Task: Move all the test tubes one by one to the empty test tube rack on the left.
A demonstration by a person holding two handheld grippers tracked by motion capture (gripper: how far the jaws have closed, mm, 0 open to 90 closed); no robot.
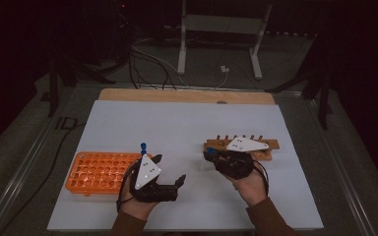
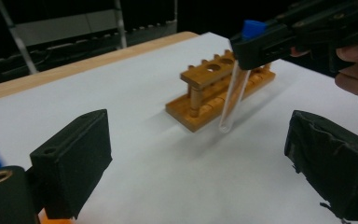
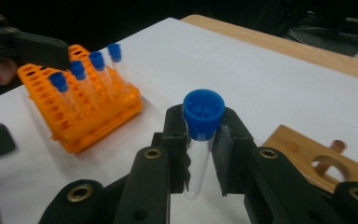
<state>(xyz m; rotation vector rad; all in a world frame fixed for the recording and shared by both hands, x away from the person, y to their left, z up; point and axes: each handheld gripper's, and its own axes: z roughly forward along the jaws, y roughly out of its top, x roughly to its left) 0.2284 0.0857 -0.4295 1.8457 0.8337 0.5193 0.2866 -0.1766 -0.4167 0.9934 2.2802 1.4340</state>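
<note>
**Tube held beside the wooden rack**

My right gripper is clamped on a clear test tube with a blue cap, holding it upright just in front of the wooden rack, above the white sheet. My left gripper stands with its jaws spread and nothing between them, well left of the wooden rack, beside the orange rack. Four capped tubes stand in the orange rack.

Far end of the wooden rack cut off at the right gripper view's edge, its near corner behind the jaws.
</note>
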